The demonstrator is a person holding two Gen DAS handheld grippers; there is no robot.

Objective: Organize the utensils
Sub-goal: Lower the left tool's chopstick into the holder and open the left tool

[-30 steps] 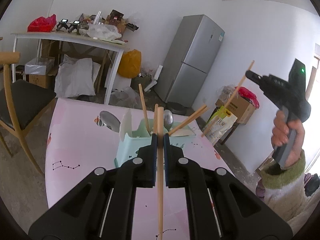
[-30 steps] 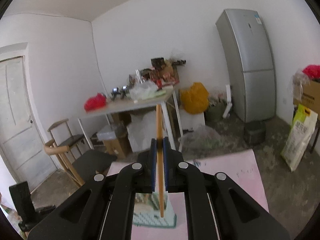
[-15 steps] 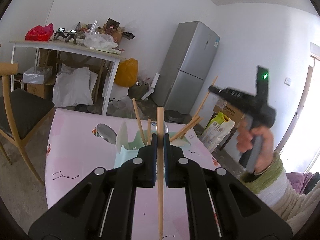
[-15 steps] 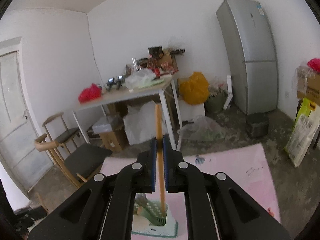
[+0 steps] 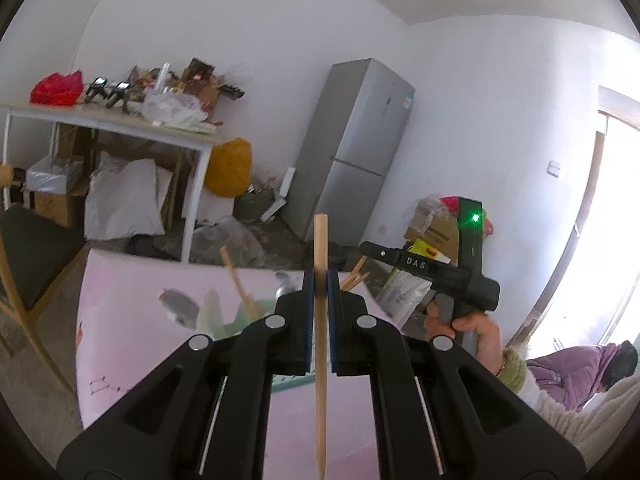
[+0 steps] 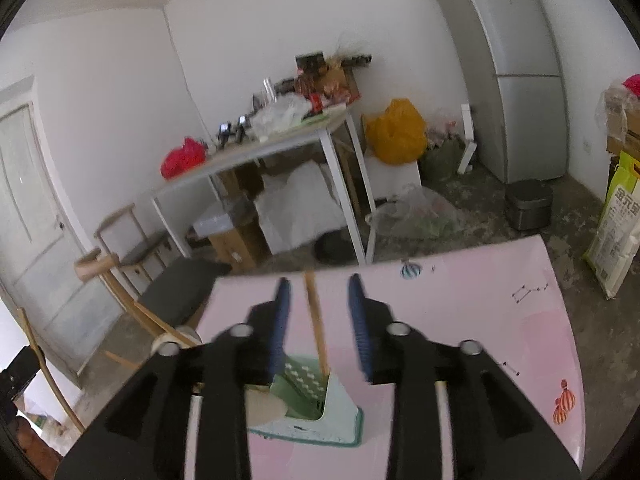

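Pink tabletop fills the lower part of both wrist views, printed with small constellations and balloons. Near its middle stands a mint-green utensil holder, where the utensils are being gathered.

My right tongs hang just above the holder, and their jaws are opening around a wooden chopstick. Its lower end is already down inside the holder and neither blue pad touches it, so I judge this one as good as delivered.

My left tongs are clamped shut on a second chopstick, held upright above the table on the near side of the holder. That one is not yet put away.

From the left view, more chopsticks and a spoon show around the holder, so I judge the job well along.

Much is hard to read. The left tongs cover most of the holder in their own view, and the things behind them are blurred. I cannot tell whether the spoon lies on the table or stands in the holder, or how many pieces it holds.
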